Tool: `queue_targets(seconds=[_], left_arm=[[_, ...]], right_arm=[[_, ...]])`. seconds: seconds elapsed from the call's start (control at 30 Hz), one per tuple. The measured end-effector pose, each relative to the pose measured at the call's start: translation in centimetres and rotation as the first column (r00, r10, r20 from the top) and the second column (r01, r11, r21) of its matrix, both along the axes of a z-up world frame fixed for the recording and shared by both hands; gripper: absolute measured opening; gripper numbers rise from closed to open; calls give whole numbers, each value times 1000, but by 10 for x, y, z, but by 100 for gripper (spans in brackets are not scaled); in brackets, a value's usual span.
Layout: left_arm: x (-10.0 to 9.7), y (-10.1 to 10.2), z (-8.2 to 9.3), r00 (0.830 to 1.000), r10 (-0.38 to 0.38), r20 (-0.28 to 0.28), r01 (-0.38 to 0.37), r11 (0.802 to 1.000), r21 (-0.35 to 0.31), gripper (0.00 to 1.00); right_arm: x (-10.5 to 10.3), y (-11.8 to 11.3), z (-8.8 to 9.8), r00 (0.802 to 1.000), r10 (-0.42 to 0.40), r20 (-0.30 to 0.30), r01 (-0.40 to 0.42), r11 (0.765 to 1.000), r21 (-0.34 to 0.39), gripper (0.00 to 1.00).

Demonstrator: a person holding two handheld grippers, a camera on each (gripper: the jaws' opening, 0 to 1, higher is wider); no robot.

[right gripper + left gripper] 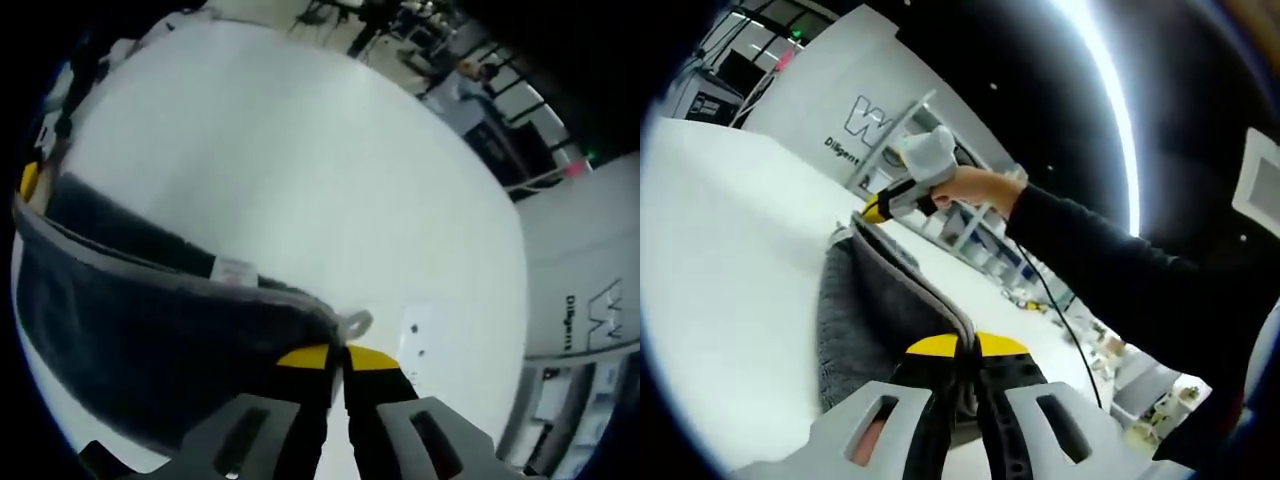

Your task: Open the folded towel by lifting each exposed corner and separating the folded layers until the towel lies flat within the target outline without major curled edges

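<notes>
towel [875, 310] stretched taut, both grippers clamping corners

White table [720, 260] spans both views, surface matte and evenly lit. Beyond the table's far edge in the left gripper view: a white wall panel [840, 90] with dark lettering, partly cut off. Above the panel, a dark ceiling with one long bright light strip [1110, 90]. Just past the table edge, right of the panel, shelving [970, 225] with small cluttered items, too blurred to identify. In the right gripper view the panel [590, 290] stands at the table's right; dark railings [500, 100] lie beyond the table's far side.
</notes>
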State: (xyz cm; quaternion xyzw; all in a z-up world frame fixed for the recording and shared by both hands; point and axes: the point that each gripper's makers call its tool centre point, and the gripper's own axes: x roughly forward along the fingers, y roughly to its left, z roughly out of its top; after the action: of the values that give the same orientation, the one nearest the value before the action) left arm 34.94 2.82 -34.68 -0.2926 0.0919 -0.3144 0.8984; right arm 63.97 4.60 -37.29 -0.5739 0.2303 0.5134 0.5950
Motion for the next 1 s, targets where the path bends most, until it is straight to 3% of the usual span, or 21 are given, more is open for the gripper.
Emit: queue_targets(seconds=[0.4,0.7,1.0], left_arm=[[-5,-6,13,999,-27,27,27,999,-19,3],[-8,-15,22,997,-33,71,33,999,12,3],[-10,-23,27,996,-33,85,31,999,18,3]], right_arm=[[-1,-4,15,999,-2,35,0,999,43,0],[-3,-8,27,998,-21,65,14,995,98,0],[-1,-12,39,989,-115,88,95,974,204,0]])
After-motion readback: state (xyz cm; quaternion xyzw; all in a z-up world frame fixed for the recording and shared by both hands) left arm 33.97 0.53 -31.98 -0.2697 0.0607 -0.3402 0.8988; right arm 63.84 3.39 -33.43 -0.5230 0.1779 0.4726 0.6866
